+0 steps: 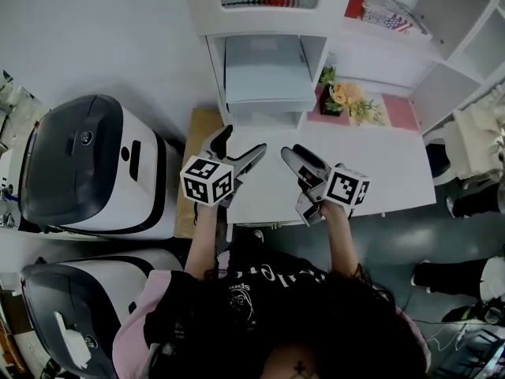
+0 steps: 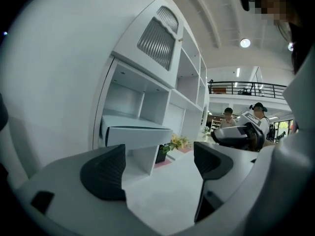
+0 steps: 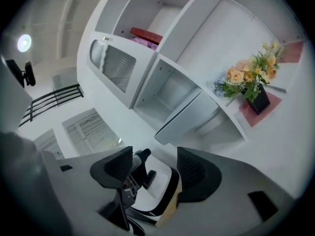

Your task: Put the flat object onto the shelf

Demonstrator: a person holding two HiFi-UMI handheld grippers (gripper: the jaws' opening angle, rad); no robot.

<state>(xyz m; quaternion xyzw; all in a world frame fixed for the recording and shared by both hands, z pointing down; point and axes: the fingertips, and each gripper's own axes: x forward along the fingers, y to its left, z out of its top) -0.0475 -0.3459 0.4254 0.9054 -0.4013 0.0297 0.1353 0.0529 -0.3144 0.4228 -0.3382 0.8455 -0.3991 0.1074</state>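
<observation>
The flat object, a pale grey box, lies in the lower cubby of the white shelf unit, its front end jutting past the shelf edge. It also shows as a flat slab in the left gripper view and tilted in the right gripper view. My left gripper hovers over the white table in front of the cubby, open, nothing between its pads. My right gripper hangs beside it to the right, open and empty too.
A potted bunch of flowers stands on a pink mat right of the cubby. Books lie on an upper shelf. Two large white and grey machines stand left of the table. People stand far behind.
</observation>
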